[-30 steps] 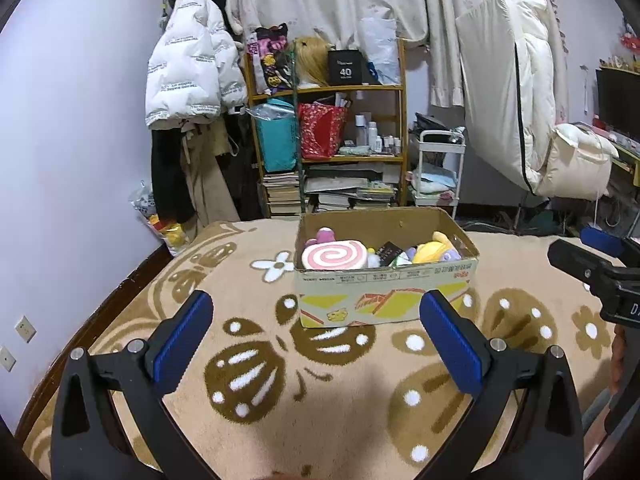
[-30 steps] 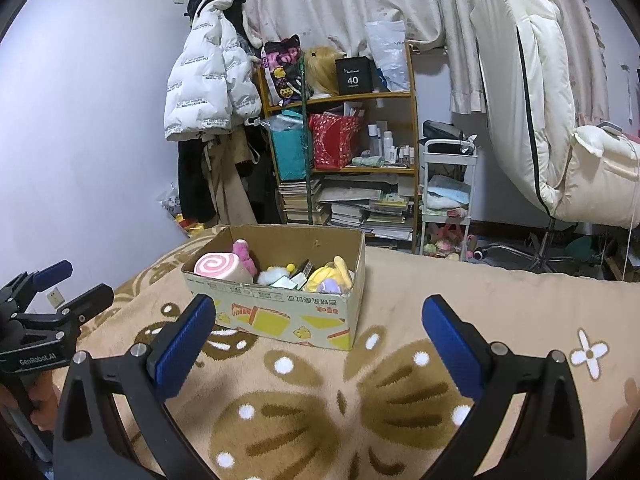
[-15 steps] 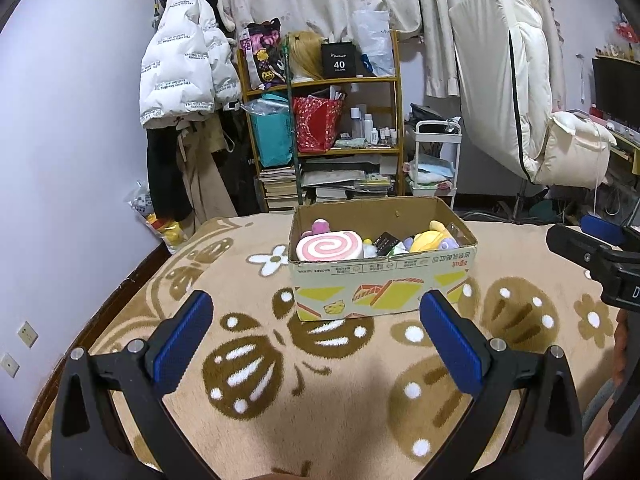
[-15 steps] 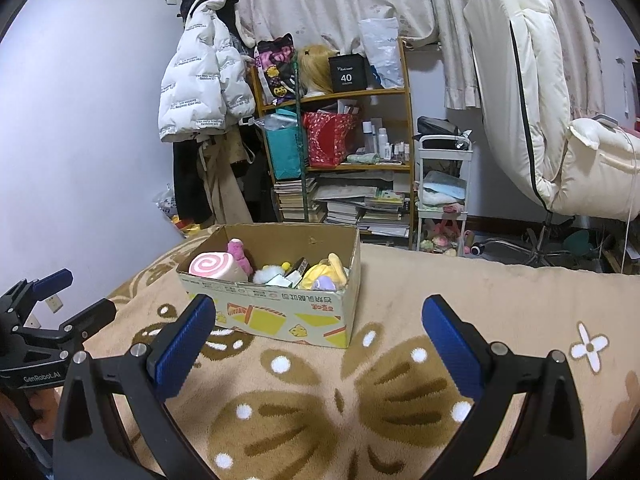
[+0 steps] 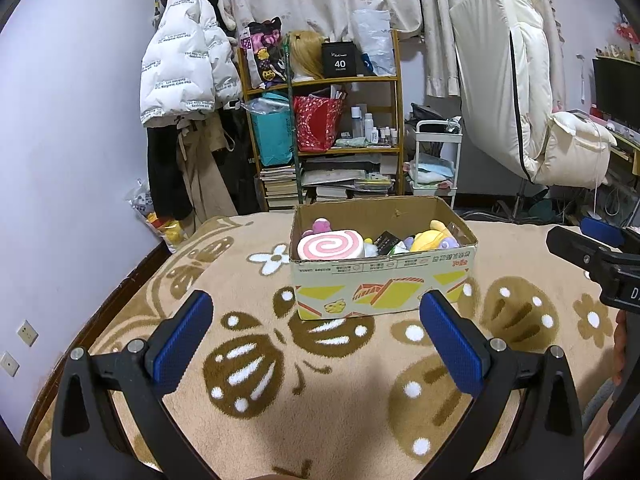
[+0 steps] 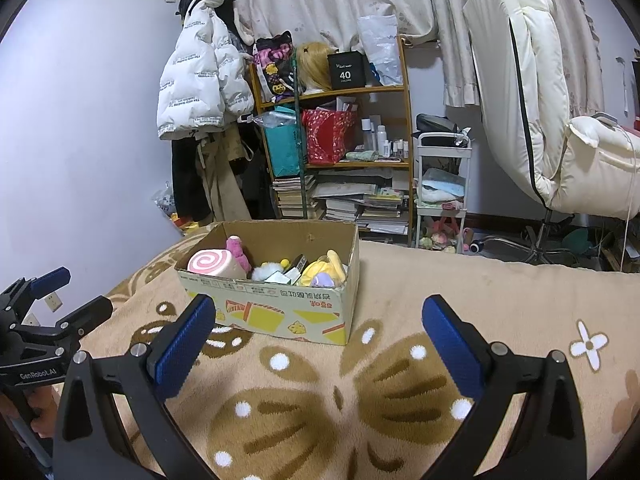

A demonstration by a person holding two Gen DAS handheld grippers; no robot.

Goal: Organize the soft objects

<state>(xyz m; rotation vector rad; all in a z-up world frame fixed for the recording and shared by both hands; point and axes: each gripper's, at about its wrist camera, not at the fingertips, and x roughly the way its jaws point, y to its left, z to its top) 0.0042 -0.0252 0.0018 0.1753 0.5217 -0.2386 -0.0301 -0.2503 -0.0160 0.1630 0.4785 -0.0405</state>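
A white quilted puffer jacket [image 5: 188,68] hangs on the lilac wall beside a wooden shelf unit [image 5: 394,120]. The shelf holds a black box printed "40" [image 5: 340,60], a red patterned gift bag [image 5: 318,122], a teal bag [image 5: 274,136] and stacked books [image 6: 360,204] at the bottom. A white trolley [image 5: 436,156] stands just beside it, near a cream padded chair [image 6: 532,92].
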